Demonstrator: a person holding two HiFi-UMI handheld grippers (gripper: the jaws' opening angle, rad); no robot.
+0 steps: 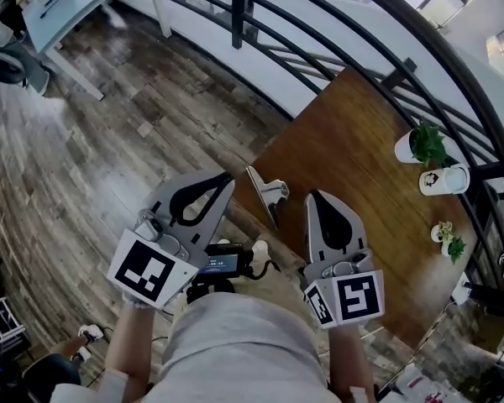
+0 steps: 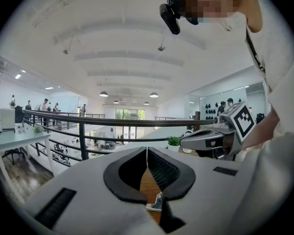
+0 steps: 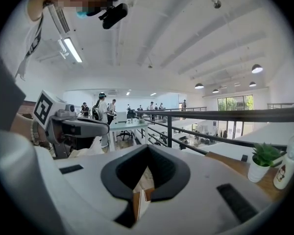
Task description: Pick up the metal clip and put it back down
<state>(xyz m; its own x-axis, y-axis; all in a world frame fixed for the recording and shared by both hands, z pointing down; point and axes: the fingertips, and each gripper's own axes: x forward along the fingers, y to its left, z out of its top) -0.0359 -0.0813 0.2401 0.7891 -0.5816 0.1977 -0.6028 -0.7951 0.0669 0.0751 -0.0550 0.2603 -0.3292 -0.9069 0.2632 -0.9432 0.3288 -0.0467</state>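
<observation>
The metal clip (image 1: 268, 193) lies on the near left corner of the brown wooden table (image 1: 353, 158), its silver handles pointing right. My left gripper (image 1: 226, 179) hangs just left of the clip, above the table's edge, shut and empty. To the clip's right, over the table, my right gripper (image 1: 314, 196) is also shut on nothing. In the left gripper view the closed jaws meet at the tip of the left gripper (image 2: 147, 151), and a bit of the clip (image 2: 158, 202) shows below through the gap. In the right gripper view the right gripper (image 3: 147, 150) has its jaws together, with only wood below.
A potted plant (image 1: 422, 143), a white bottle (image 1: 444, 179) and a small plant (image 1: 447, 240) stand along the table's far right side. A black railing (image 1: 319, 36) runs behind the table. Wood floor (image 1: 109, 158) lies to the left, beyond the table's edge.
</observation>
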